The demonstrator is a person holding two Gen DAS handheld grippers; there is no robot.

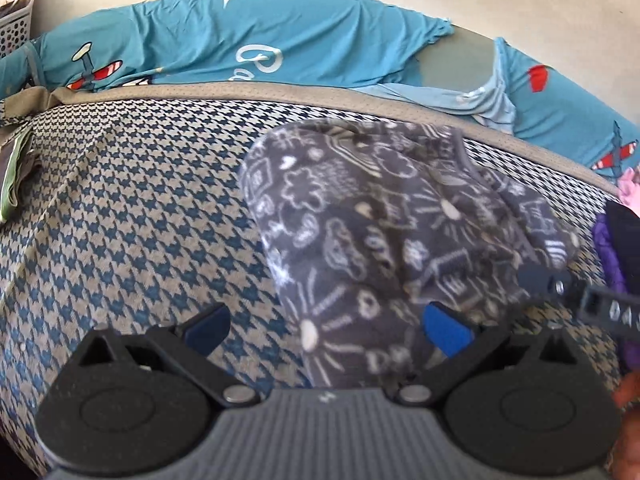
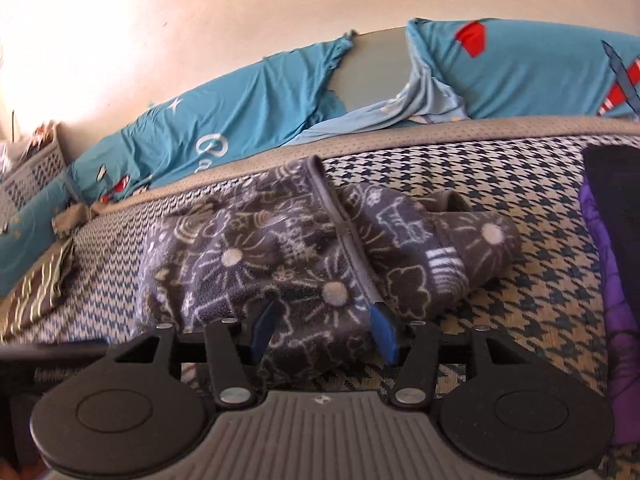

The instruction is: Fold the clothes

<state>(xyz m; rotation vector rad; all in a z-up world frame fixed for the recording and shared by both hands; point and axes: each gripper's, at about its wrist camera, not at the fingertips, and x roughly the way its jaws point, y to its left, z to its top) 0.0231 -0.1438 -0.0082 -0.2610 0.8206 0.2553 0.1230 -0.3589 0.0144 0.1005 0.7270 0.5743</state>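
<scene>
Houndstooth cover [image 1: 132, 208], blue and beige, spreads over a bed edged with a tan band [image 1: 280, 90]. Behind it, teal pillows [image 1: 248, 36] printed with planes lean on a pale wall [image 2: 200, 20]. A lattice basket [image 2: 34, 176] sits in the far left corner. A grey doodle-print garment [image 1: 384, 232] lies bunched mid-bed; purple cloth [image 2: 616, 280] lies to its right. The left gripper [image 1: 326, 324] stands wide, clasping nothing. The right gripper [image 2: 324, 324] is half spread, garment between its fingers [image 2: 382, 330], ungripped.
</scene>
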